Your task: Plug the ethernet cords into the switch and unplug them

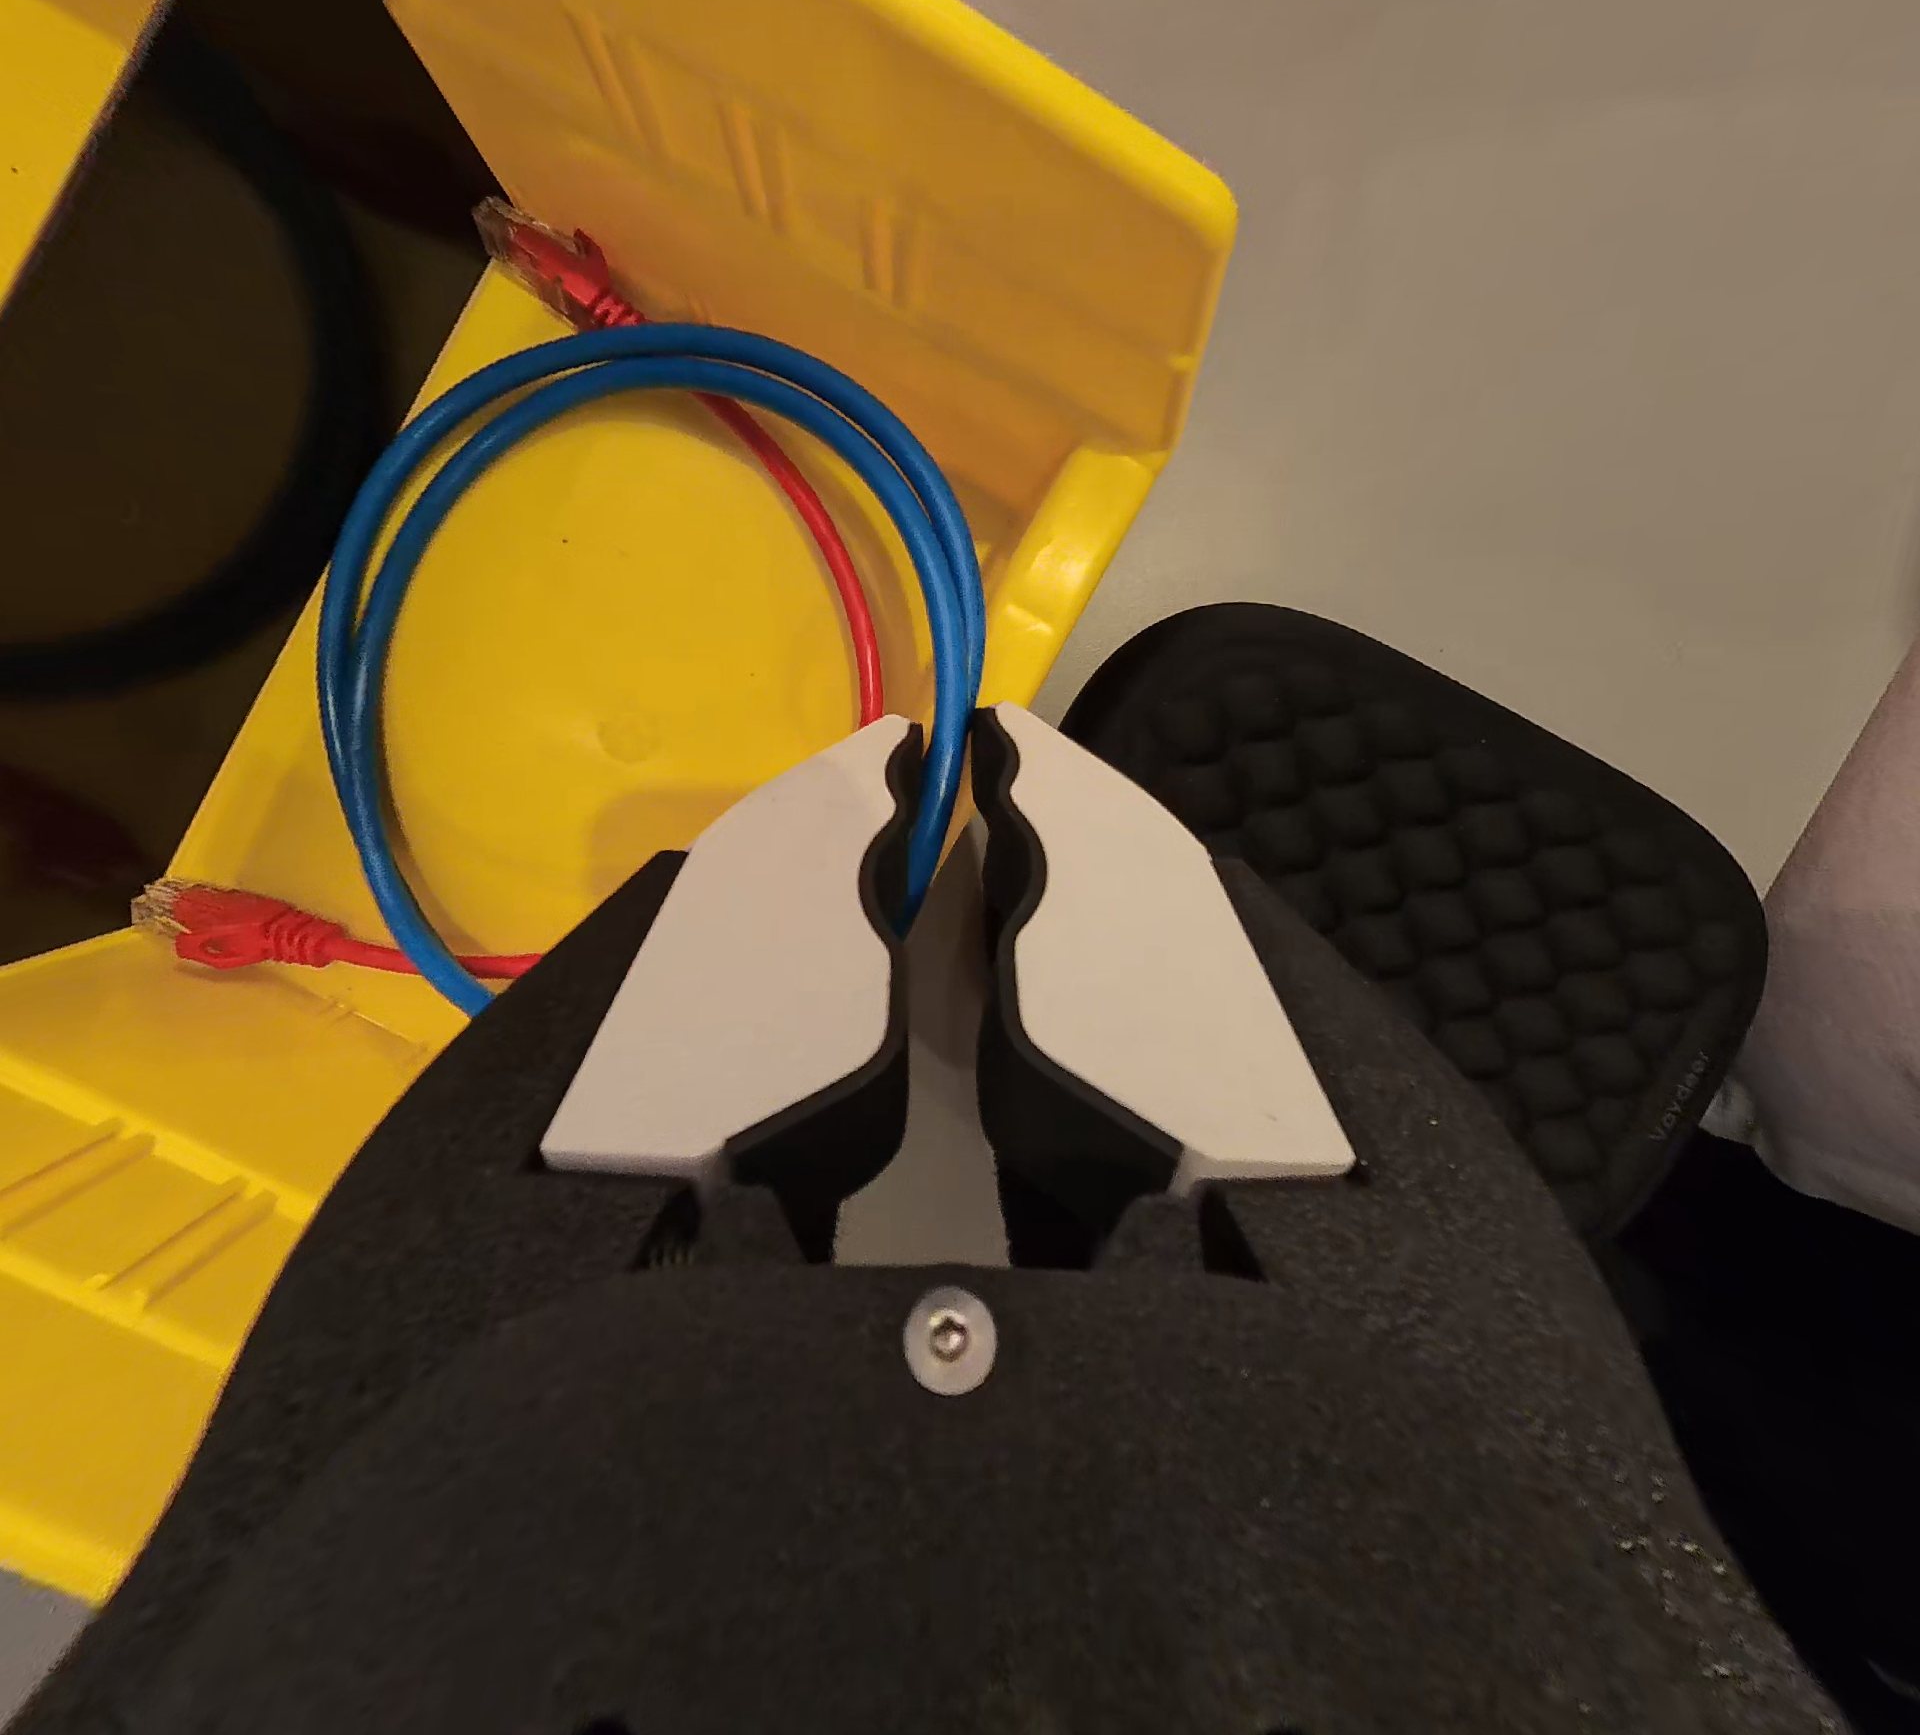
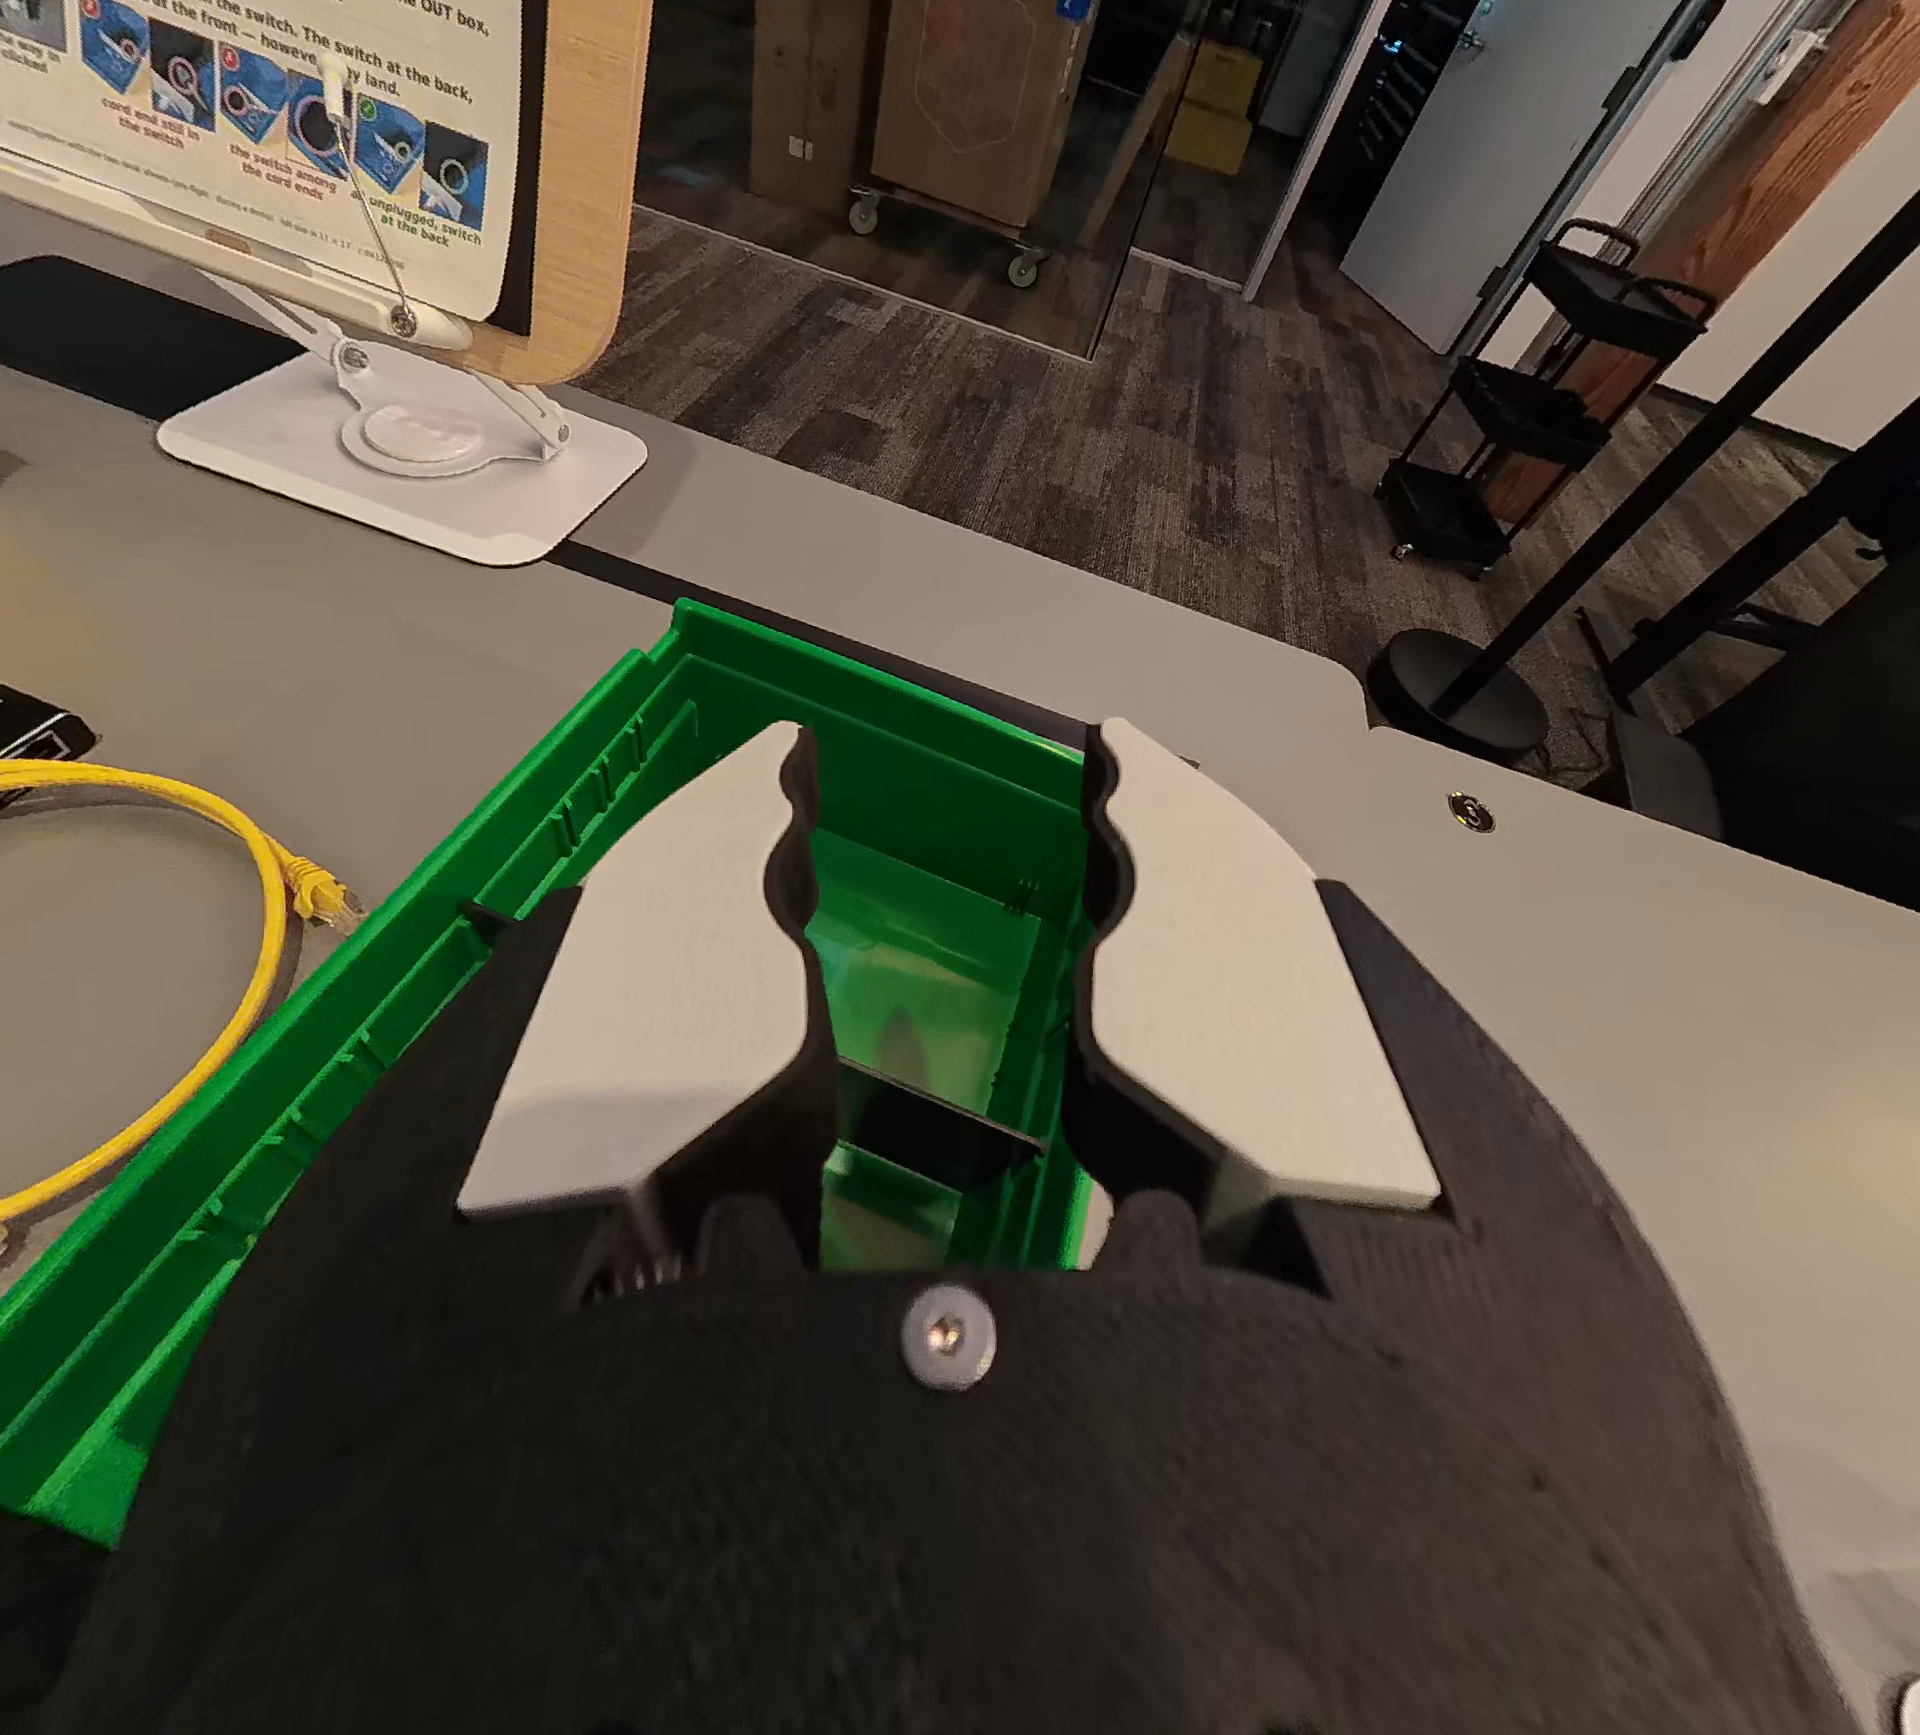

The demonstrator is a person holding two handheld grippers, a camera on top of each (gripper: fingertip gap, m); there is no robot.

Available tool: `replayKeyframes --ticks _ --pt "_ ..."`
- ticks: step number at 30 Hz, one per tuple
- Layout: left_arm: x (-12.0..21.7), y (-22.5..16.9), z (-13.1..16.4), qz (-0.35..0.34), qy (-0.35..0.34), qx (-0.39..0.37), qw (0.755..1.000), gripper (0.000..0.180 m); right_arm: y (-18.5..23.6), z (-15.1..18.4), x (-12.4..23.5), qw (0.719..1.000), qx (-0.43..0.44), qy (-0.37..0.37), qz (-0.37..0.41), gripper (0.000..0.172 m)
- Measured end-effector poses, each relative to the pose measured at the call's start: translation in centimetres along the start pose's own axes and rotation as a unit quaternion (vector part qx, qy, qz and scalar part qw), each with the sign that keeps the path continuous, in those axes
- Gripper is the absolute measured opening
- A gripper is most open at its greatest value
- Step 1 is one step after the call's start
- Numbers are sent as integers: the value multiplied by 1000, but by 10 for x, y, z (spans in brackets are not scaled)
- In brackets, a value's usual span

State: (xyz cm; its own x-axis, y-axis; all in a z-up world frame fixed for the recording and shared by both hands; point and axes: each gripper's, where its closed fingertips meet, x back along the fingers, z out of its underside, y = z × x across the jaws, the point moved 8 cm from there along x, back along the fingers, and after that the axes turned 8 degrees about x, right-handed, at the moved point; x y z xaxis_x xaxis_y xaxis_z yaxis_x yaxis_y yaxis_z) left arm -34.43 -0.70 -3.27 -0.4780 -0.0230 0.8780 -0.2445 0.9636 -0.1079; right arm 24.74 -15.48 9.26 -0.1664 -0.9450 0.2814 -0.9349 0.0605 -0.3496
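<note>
Two bins flanking a grey table (image 2: pixel 1039 646): yellow bin (image 1: pixel 935 231) under the left gripper, green bin (image 2: pixel 312 1062) under the right. Behind the green one, a white stand (image 2: pixel 416 480) carrying a printed instruction sheet (image 2: pixel 260 23), with dark carpet and stacked cardboard boxes (image 2: pixel 977 23) beyond the table edge. Beside the yellow bin, a black dimpled pad (image 1: pixel 1403 854) lying on the table.

Inside the yellow bin, a blue ethernet cord (image 1: pixel 644 366) coiled in a double loop, crossing over a red ethernet cord (image 1: pixel 831 542) with both its clear-tipped plugs showing, one near the bin's far wall and one near the front. Deeper in the shadowed part, a black cable (image 1: pixel 312 438) curving round. Out on the table left of the green bin, a yellow ethernet cord (image 2: pixel 239 958) looped with one plug pointing toward the bin.

Left gripper (image 1: pixel 948 735) narrowed round the blue cord, the strand running between the black pads (image 1: pixel 894 844) near the tips. Right gripper (image 2: pixel 945 750) spread wide above the green bin, nothing between its fingers.
</note>
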Motion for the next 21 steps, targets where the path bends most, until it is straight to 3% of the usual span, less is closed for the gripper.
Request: replayKeyframes --ticks 5,12,17,21 --pt "27 -2 -8 -26 -52 -1 998 7 -2 2 2 1000 -5 -4 2 50" --pt "106 -17 -34 -73 -155 -16 985 6 -5 5 4 1000 -11 -6 5 50" --pt "145 -44 -67 -111 -195 -64 972 6 -8 7 6 1000 -17 -7 7 50" --pt "145 -68 -108 -96 -209 -93 969 6 -9 10 7 1000 -22 -6 7 50"
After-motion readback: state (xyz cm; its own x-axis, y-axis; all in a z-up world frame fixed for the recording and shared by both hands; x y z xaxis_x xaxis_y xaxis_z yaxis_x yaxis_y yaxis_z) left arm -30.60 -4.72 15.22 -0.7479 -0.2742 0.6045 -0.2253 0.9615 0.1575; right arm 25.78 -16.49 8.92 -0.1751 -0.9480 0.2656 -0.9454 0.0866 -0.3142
